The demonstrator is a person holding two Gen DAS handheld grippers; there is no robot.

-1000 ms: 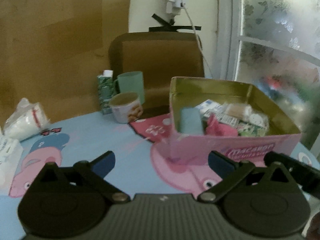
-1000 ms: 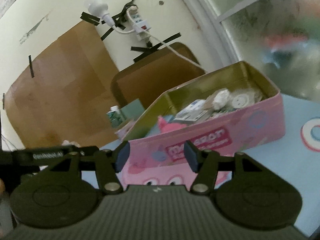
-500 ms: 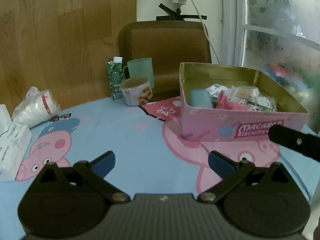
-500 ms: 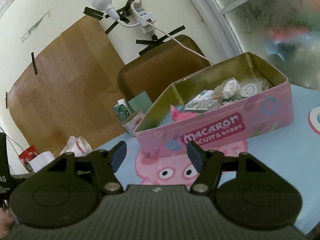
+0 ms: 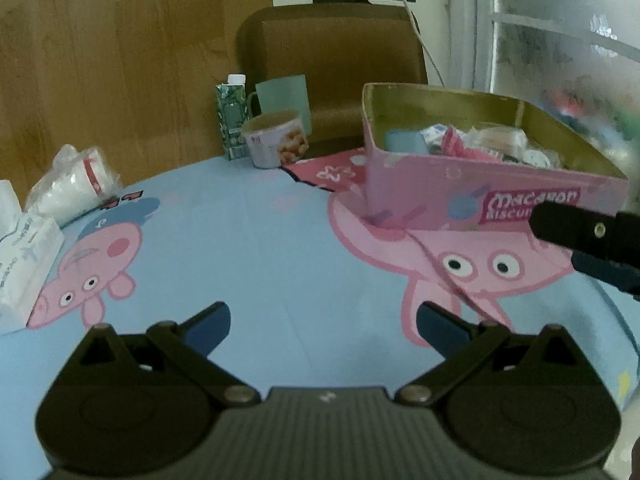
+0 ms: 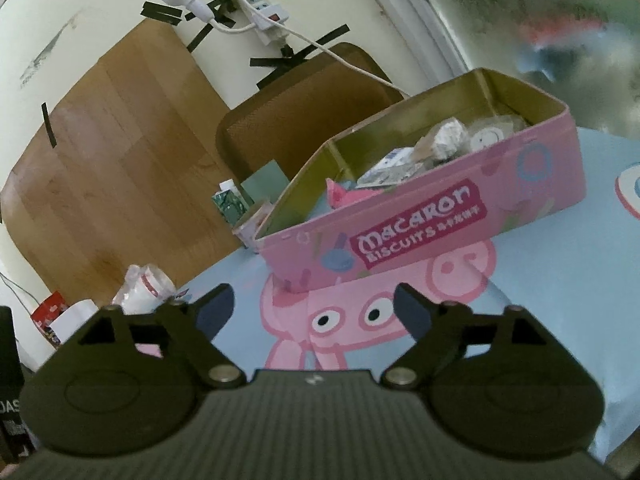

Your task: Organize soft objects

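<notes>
A pink "Macaron Biscuits" tin [image 5: 448, 196] stands open on the cartoon-pig tablecloth, also in the right wrist view [image 6: 420, 236]. It holds a pink soft toy [image 6: 344, 194], a light blue block [image 5: 404, 141], wrapped packets and a round white piece [image 6: 486, 136]. My left gripper [image 5: 322, 320] is open and empty, low over the cloth in front of the tin. My right gripper [image 6: 314, 306] is open and empty, in front of the tin; its body shows in the left wrist view [image 5: 588, 236].
A tissue pack [image 5: 24, 256] and a bagged white roll [image 5: 76, 180] lie at the left. A green carton [image 5: 231, 120], a snack cup [image 5: 276, 142] and a green mug [image 5: 286, 96] stand behind. A brown chair [image 5: 336, 64] is at the table's far edge.
Both grippers have drawn back from the tin, so more tablecloth shows before them. My right gripper's fingers have opened wider. The left fingers kept their spread.
</notes>
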